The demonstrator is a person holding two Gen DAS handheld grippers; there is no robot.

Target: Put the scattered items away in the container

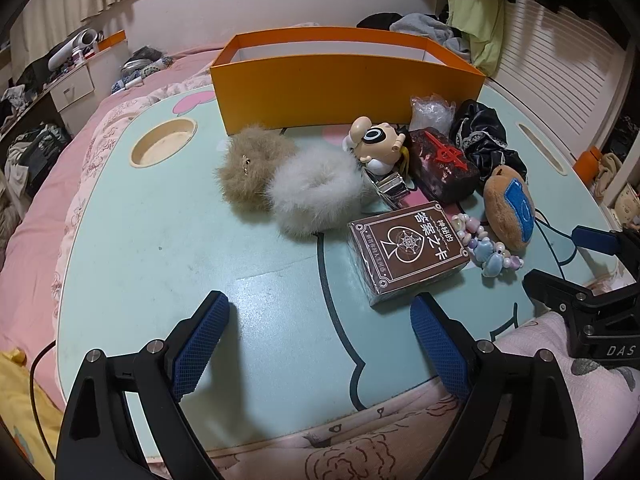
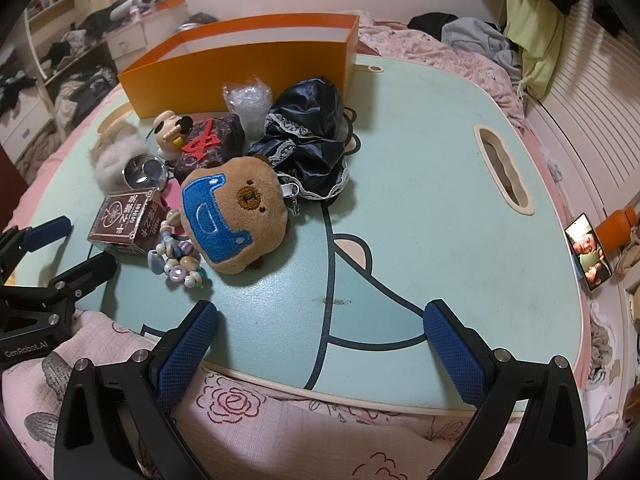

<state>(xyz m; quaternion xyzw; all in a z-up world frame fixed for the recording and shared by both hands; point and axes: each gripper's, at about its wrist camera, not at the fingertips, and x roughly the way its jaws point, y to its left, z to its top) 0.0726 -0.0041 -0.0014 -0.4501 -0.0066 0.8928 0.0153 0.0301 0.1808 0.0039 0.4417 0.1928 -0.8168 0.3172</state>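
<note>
An open orange box stands at the back of a mint lap table; it also shows in the right wrist view. In front of it lie a tan fur scrunchie, a white fur scrunchie, a figurine, a brown card box, a bead bracelet, a bear plush, a dark red block, a black satin cloth and a small metal tin. My left gripper is open and empty near the table's front edge. My right gripper is open and empty, right of the plush.
The table rests on a pink bed cover. It has a round cup recess and a slot. A phone and an orange bottle stand at the right. A clear plastic bag lies by the box.
</note>
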